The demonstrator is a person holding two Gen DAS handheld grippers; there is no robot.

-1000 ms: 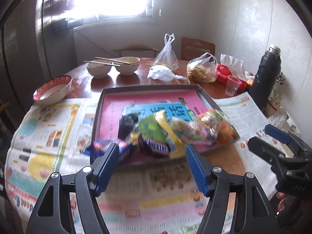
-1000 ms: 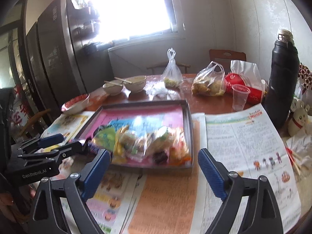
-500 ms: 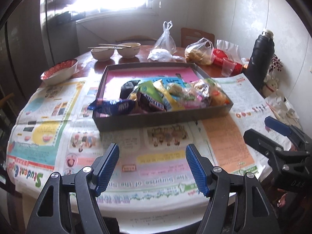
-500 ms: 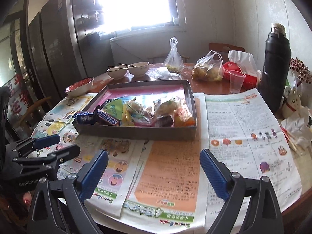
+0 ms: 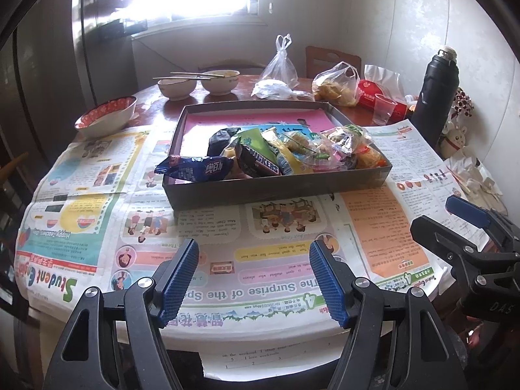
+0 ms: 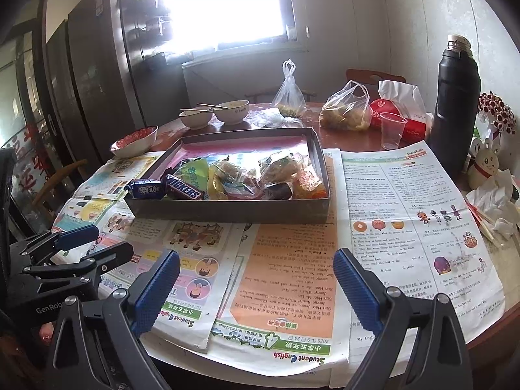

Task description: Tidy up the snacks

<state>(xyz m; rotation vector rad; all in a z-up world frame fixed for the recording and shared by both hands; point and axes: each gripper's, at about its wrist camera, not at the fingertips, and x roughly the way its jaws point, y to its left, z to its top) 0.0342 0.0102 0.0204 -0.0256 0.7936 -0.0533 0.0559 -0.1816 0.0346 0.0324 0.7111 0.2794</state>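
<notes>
**Snacks piled in tray, both grippers empty and held back**

- Snacks (image 5: 276, 154) are seen gathered in one heap inside the shallow grey tray (image 5: 276, 191), straight ahead of the left gripper (image 5: 253, 279) and ahead-left of the right gripper (image 6: 256, 289). The heap is packed against the tray wall nearest the grippers; the far half of the tray, with its pink liner, is left bare.
- A Snickers bar (image 5: 258, 162) lies near the front left of the heap. A blue wrapped bar (image 5: 198, 169) is laid across the near-left corner, its end sticking out over the rim. Clear-wrapped pieces and an orange pack (image 5: 369, 156) are stacked toward the right end.
- No loose snack is seen on the newspaper (image 5: 286, 227) between the grippers and the tray.
- Left gripper: jaws spread wide, nothing between them, held low over the near edge of the table, well short of the tray. Right gripper: same, wide and empty, off to the left gripper's right.
- Judgement on progress: collection into the tray looks done, since everything snack-like is inside it. Sorting is not evident: wrappers overlap, no rows or groups. The scene fits either a heap waiting to be arranged within the tray, or a finished gather-into-tray job with the grippers drawn clear. The pictures do not settle which.
- Further out, beyond the tray: bowls (image 5: 198, 86) with chopsticks, tied plastic bags (image 5: 334, 86), a clear cup (image 5: 383, 109), and a black flask (image 5: 437, 87) far right. The contents of the bags cannot be told for certain.
</notes>
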